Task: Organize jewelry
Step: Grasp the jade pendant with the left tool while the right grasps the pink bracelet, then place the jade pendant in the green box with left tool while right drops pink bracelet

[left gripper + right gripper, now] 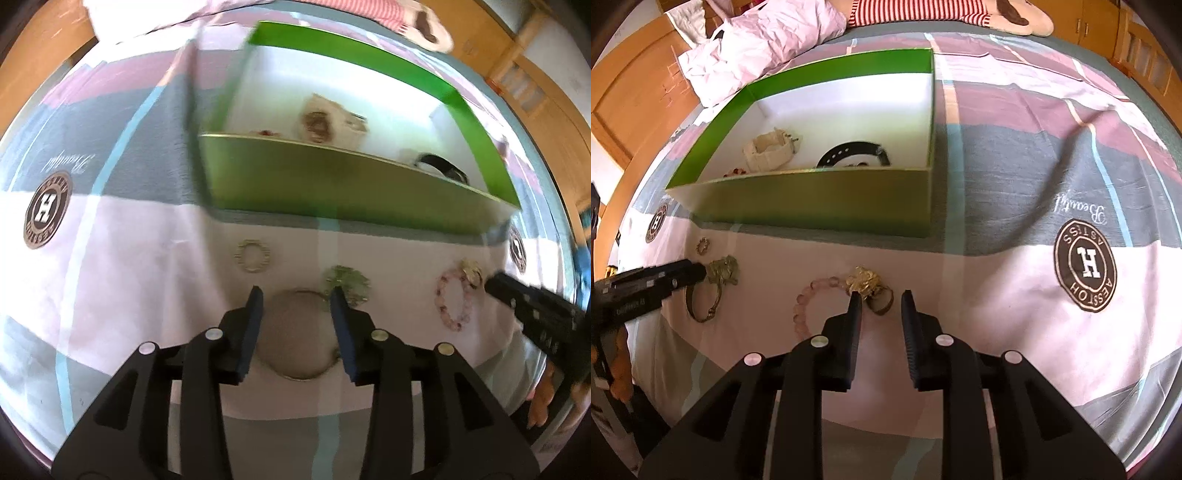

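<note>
left gripper (296,295) fingers spread over a metal bangle (295,334) at bottom centre, right gripper (881,299) spread too by a gold flower ring (868,286), pink bead bracelet (809,306) beside, green box (812,206) just behind, patterned bedsheet (1034,184) underneath

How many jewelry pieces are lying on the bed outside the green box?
4: a small ring nearest the box, a gold bangle by the left gripper, a pink bead bracelet, a gold flower ring by the right gripper. More may be hidden.
</note>
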`<action>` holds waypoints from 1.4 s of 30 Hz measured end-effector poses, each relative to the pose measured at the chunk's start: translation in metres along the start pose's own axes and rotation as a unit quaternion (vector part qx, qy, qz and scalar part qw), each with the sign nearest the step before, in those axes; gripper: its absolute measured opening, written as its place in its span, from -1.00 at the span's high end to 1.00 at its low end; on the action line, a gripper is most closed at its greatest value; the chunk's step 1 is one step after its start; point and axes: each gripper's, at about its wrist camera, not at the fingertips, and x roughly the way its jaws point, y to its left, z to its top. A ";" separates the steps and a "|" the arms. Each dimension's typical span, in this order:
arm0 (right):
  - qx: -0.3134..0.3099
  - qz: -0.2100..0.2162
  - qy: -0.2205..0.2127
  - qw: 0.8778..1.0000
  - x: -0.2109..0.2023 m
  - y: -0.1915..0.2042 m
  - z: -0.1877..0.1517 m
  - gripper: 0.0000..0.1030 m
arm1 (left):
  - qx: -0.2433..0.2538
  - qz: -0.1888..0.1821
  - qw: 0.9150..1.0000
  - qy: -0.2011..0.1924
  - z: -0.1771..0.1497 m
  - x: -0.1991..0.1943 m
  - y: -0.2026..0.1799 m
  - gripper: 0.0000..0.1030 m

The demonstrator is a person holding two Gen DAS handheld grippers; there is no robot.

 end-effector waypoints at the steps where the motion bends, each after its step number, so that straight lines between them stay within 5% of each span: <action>1: -0.006 0.002 0.003 1.000 0.001 0.003 -0.001 0.57 | -0.009 0.001 1.000 0.000 0.001 -0.001 0.004 0.23; 7: -0.048 -0.014 0.033 0.998 0.025 0.030 -0.008 0.57 | -0.047 0.001 0.999 -0.009 0.004 -0.006 0.019 0.01; 10: -0.074 -0.031 0.016 0.997 0.025 0.039 -0.011 0.58 | -0.038 -0.010 0.999 -0.008 0.002 -0.005 0.014 -0.02; 12: -0.075 -0.020 0.013 0.997 0.023 0.042 -0.011 0.85 | -0.021 -0.010 1.000 -0.009 0.001 -0.003 0.005 -0.10; 21: -0.058 -0.004 0.003 0.998 0.017 0.038 -0.007 0.85 | 0.019 -0.020 0.999 -0.019 0.003 0.006 -0.020 -0.19; 25: -0.058 -0.011 0.014 0.998 0.020 0.037 -0.010 0.85 | 0.045 -0.001 0.999 -0.011 0.001 0.017 -0.029 -0.02; 27: -0.058 -0.011 0.015 0.998 0.020 0.038 -0.010 0.85 | 0.052 -0.010 0.999 -0.011 -0.001 0.016 -0.031 0.52; 29: -0.060 -0.014 0.017 0.998 0.020 0.039 -0.011 0.85 | 0.062 -0.005 0.998 -0.011 -0.001 0.014 -0.034 0.71; 38: -0.055 -0.017 0.017 0.998 0.021 0.038 -0.011 0.80 | 0.011 -0.003 0.999 -0.037 0.008 -0.002 -0.008 0.79; 42: -0.060 -0.019 0.019 0.998 0.023 0.039 -0.012 0.71 | -0.019 -0.019 1.000 -0.015 0.010 0.005 0.003 0.76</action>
